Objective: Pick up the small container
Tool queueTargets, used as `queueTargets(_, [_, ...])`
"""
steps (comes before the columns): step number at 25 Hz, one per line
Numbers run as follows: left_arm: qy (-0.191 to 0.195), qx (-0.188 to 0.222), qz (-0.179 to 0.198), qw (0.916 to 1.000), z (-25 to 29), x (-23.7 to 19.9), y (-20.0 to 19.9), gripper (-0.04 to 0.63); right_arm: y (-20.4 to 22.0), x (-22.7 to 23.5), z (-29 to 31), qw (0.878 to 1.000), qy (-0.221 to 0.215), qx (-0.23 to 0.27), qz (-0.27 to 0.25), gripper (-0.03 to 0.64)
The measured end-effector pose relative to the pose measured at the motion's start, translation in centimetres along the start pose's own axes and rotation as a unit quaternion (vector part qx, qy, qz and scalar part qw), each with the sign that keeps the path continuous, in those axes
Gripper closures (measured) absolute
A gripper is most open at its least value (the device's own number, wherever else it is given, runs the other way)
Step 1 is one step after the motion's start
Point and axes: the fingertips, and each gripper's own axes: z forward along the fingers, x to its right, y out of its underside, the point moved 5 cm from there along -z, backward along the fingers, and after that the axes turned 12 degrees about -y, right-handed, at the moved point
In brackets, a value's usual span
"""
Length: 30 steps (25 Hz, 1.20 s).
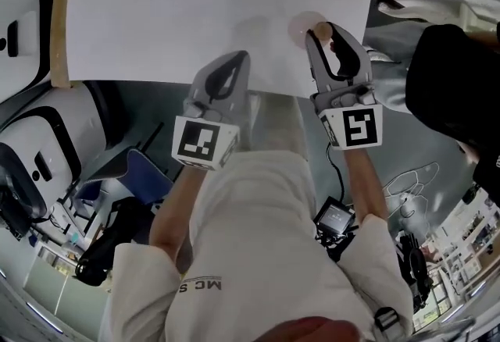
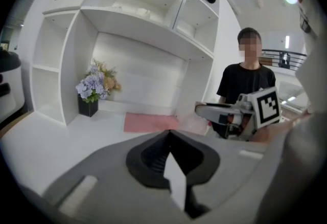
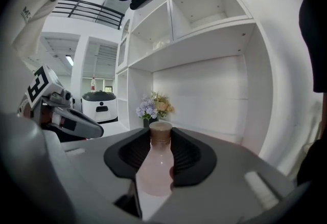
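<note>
The small container (image 3: 155, 165) is a pale pink bottle with a brown cap. It stands upright between the jaws of my right gripper (image 3: 159, 138), which is shut on its body. In the head view the container (image 1: 306, 26) shows from above at the right gripper's (image 1: 331, 37) tip, over the white table (image 1: 172, 20). Whether its base rests on the table, I cannot tell. My left gripper (image 1: 231, 65) hovers beside it to the left, at the table's near edge. Its jaws meet at the tip with nothing between them (image 2: 169, 133).
A white shelf unit (image 2: 127, 18) backs the table, with a black vase of flowers (image 2: 92, 91) at its left and a pink mat (image 2: 150, 121) on the tabletop. A person in a black shirt (image 2: 247, 85) stands at the right. Machines and cables crowd the floor (image 1: 47, 176).
</note>
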Motion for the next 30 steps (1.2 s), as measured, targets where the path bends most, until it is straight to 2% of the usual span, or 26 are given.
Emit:
queueTargets(12, [0.003, 0.047, 0.006, 0.9989, -7.9, 1.8, -6.4, 0.594, -7.6, -4.8, -7.3, 1.0, 0.008, 0.002, 0.005, 0.492])
queueTargets(22, [0.018, 0.063, 0.016, 0.9977, -11.9, 5.4, -8.2, 0.594, -9.7, -8.1, -12.5, 1.0, 0.008, 0.011, 0.013, 0.492])
queueTargets(30, [0.019, 0.073, 0.018, 0.997, -13.0, 5.6, -8.7, 0.594, -10.5, -9.1, -14.1, 0.999, 0.015, 0.021, 0.026, 0.492])
